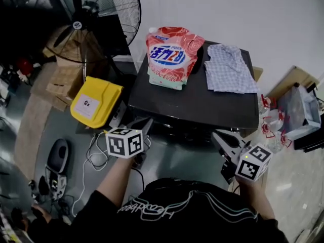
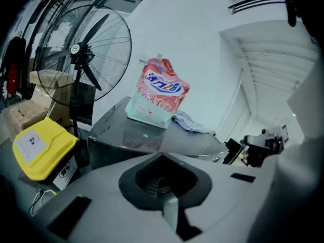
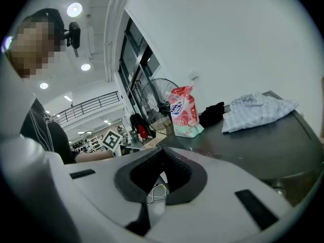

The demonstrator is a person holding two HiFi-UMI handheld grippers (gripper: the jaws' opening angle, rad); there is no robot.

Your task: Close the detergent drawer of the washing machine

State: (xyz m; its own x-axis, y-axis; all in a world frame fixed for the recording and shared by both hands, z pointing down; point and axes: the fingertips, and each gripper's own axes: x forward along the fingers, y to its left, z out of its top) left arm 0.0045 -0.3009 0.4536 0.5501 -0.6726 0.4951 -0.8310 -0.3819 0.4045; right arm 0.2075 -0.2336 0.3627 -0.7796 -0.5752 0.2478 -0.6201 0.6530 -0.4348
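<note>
Both tongs hover just short of the front edge of the dark washing machine (image 1: pixel 192 105), the left gripper (image 1: pixel 146 126) and the right gripper (image 1: pixel 223 138) each pinched together on nothing. On the machine's top, at the back, a pink detergent pouch (image 1: pixel 171 57) sits beside a crumpled checked cloth (image 1: pixel 229 69). The front face drops out of sight below the near edge, so I cannot pick out the detergent drawer from here

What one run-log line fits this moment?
left tongs shut, empty | right tongs shut, empty | both near washing machine front | detergent pouch and checked cloth on top | drawer unseen
</note>
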